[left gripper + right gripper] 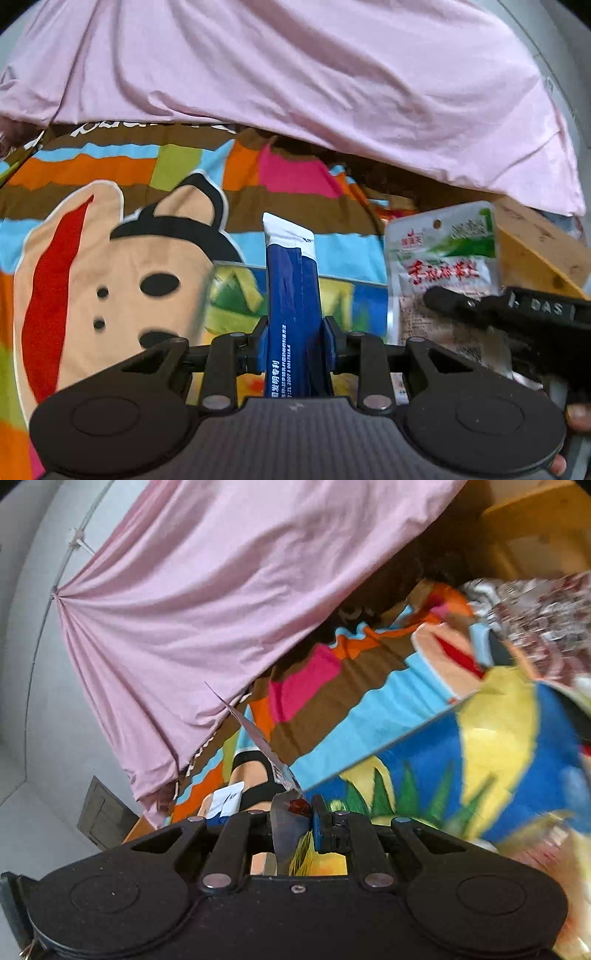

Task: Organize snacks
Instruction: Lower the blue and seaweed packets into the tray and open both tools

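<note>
A blue stick packet (291, 280) with a white crimped top stands upright, and my left gripper (291, 332) is shut on it with its blue pads (330, 347) pressing both sides. To its right my right gripper (439, 301) is shut on a silvery snack pouch (443, 251) with a green band and red lettering. In the right wrist view that pouch (255, 734) shows edge-on, rising up and left out of my right gripper (295, 808). The white top of the stick packet (227, 799) peeks out just left of it.
Below lies a bright patchwork bedspread (110, 192) with a cartoon bear. A pink sheet (295, 66) hangs across the top. A wooden board (535, 254) stands at the right. A blurred blue and yellow printed surface (480, 746) and floral fabric (535, 620) lie to the right. Fingers of a hand (578, 417) show at the lower right.
</note>
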